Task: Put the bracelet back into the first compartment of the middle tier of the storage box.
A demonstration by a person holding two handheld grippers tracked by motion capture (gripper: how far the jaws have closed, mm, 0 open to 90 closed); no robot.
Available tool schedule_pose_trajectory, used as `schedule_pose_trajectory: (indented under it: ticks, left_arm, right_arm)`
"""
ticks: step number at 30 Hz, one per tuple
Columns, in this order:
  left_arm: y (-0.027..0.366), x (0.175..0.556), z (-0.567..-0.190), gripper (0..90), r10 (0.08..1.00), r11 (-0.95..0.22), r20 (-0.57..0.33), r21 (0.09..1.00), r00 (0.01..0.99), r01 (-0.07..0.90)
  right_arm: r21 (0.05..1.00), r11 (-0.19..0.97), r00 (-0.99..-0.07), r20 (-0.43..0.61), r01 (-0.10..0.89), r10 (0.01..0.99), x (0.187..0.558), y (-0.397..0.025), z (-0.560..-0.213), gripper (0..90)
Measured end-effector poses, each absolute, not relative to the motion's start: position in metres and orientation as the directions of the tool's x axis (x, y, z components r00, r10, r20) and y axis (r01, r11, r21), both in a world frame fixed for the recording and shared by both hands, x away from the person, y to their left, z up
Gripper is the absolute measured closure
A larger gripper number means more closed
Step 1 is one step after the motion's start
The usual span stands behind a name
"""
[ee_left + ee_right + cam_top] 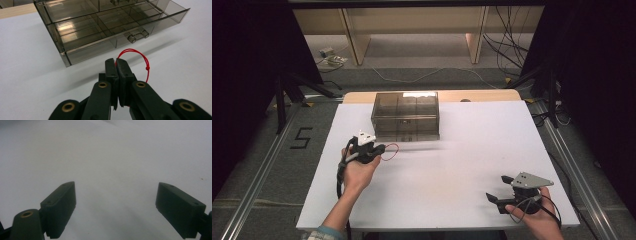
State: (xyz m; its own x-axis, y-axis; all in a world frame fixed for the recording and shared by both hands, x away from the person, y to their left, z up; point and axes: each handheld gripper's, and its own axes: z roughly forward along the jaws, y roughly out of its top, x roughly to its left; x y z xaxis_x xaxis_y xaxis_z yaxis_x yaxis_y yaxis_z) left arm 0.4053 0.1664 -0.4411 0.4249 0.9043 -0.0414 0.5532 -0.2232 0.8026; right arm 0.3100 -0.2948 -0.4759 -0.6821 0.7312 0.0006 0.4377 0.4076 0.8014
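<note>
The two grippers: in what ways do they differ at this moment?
The left gripper has its jaws shut on a red string loop; the right gripper is wide open and holds nothing. The left is near the smoky plastic drawer box; the right is at the table's near corner. Both have black jaws.

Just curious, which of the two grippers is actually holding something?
The left gripper, beside the smoky plastic drawer box: its jaws are shut on a red string loop. The right gripper is open, holding nothing.

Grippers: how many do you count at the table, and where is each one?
2. The left gripper is near the smoky plastic drawer box, shut on a red string loop; the right gripper hovers open near the table's front right corner.
</note>
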Motion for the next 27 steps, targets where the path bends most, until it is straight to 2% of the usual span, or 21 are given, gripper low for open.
schedule_pose_trajectory:
  ticks: [27]
  left_arm:
    - [0.153, 0.408, -0.437, 88.5, 0.892, -0.247, -0.032, 0.801, 0.451, 0.545]
  right_arm:
    - [0.801, 0.409, -0.685, 0.002, 0.438, 0.729, 0.310, -0.294, -0.476, 17.0]
